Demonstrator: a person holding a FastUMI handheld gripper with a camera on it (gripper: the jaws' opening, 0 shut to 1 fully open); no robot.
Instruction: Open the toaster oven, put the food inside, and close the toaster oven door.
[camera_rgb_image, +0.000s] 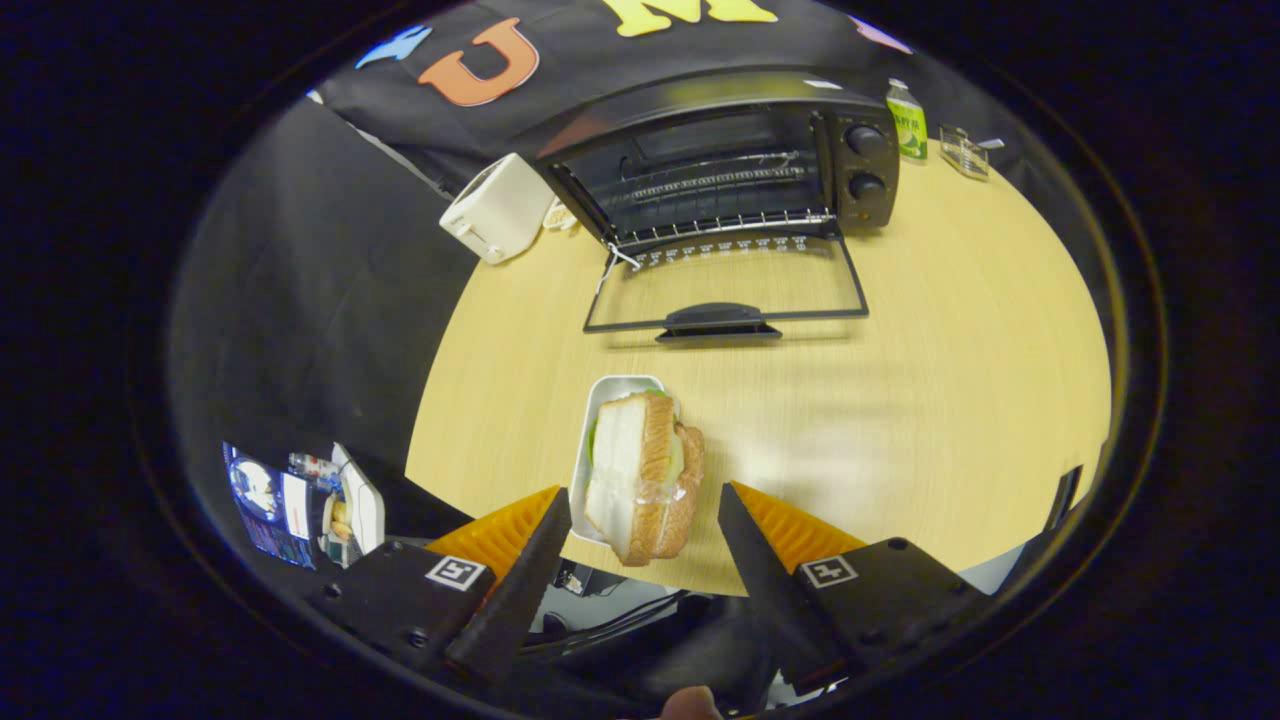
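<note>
We saw the round, light wood surface (900, 330) first, w/ everything set on it. At its far side stood the black toaster oven (730, 150), door (725, 285) dropped fully open & lying flat toward us, handle (718, 320) at the near edge, wire rack (725, 180) visible inside, two knobs (866, 160) on its right panel. Just left of the oven sat a white toaster (497, 208), close but apart from it. Nearer us, well apart from the oven door, the sandwich (645, 475) lay on a small white tray (600, 410) near the surface's front edge: white bread, browned crust, a bit of green filling, w/ what looked like clear wrap around it. The hand-held gripper (645, 510) was spread wide, fingers either side of the sandwich & tray, not touching either; the food sat between the tips and just ahead of them. Right of the oven, at the back, we noted a green-labelled bottle (907, 120) & a small clear container (965, 150) beside it. Off the surface to the left, some items were too small to make out.
</note>
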